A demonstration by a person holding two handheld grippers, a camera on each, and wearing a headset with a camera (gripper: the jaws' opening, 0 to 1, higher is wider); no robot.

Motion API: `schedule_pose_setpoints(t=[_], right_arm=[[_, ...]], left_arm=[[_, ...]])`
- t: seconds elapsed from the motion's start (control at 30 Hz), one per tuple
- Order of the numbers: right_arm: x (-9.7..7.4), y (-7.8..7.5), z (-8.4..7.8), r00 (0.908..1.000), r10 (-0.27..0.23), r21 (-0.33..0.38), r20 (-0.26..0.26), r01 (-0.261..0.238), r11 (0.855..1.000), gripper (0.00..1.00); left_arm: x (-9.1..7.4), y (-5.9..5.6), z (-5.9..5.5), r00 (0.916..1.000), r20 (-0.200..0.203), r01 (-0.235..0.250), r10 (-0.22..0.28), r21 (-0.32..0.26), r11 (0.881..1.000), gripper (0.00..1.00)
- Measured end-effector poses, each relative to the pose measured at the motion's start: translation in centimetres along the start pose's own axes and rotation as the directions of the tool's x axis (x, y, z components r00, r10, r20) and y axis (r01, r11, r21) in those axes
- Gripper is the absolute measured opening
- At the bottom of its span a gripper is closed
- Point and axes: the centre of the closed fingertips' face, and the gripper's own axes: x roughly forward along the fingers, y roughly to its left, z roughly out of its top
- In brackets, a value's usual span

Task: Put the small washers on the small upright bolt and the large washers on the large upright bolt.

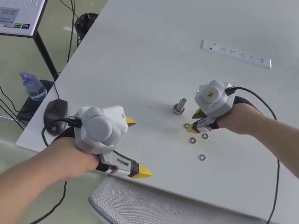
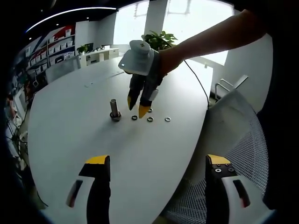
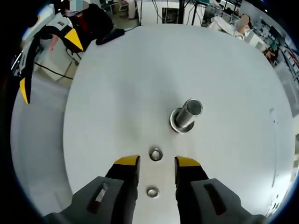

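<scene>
One upright steel bolt (image 1: pixel 180 106) stands on the white table (image 1: pixel 140 56); it also shows as bolt (image 2: pixel 114 109) and bolt (image 3: pixel 186 115). Several small washers lie flat beside it, among them a washer (image 1: pixel 193 140) and a washer (image 1: pixel 202 157). My right gripper (image 1: pixel 195 122) hovers low over them, open, tips pointing down. In its own view the right gripper (image 3: pixel 157 161) has one washer (image 3: pixel 156 154) just ahead of its tips and another washer (image 3: pixel 152 191) on the table between its fingers. My left gripper (image 1: pixel 135 147) is open and empty at the near table edge, far from the washers.
A white power strip (image 1: pixel 236 53) lies at the far right of the table. A grey mesh chair (image 1: pixel 131 205) sits under the near edge. A spray bottle (image 1: pixel 32 86) and a mouse (image 1: pixel 55 112) are off the table's left side.
</scene>
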Motion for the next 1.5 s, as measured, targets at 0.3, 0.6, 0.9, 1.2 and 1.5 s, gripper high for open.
schedule_pose_setpoints(t=[0.3, 0.6, 0.9, 1.2, 1.5], right_arm=[[0.8, 0.1, -0.1, 0.9998, -0.005, -0.009, -0.017, 0.005, 1.0, 0.3], [1.1, -0.2, 0.2, 0.9995, -0.021, -0.036, -0.023, 0.021, 0.999, 0.28], [1.2, -0.1, 0.1, 0.9997, -0.022, -0.042, -0.015, 0.021, 0.999, 0.22], [1.2, -0.2, 0.0, 0.9993, -0.028, -0.056, -0.026, 0.026, 0.998, 0.17], [1.4, -0.1, 0.1, 0.9929, -0.023, -0.058, -0.116, 0.017, 0.998, 0.15]], left_arm=[[0.1, 0.0, -0.1, 1.0, -0.003, 0.007, -0.007, -0.001, 1.0, 0.83], [0.1, 0.4, -0.1, 1.0, 0.0, 0.006, -0.006, -0.004, 1.0, 0.82], [0.2, 0.4, 0.0, 1.0, 0.003, 0.007, -0.007, -0.003, 1.0, 0.82], [0.2, 0.5, -0.1, 1.0, -0.003, 0.007, -0.007, 0.0, 1.0, 0.82], [0.3, 0.5, 0.0, 1.0, -0.004, 0.007, -0.007, 0.003, 1.0, 0.81]])
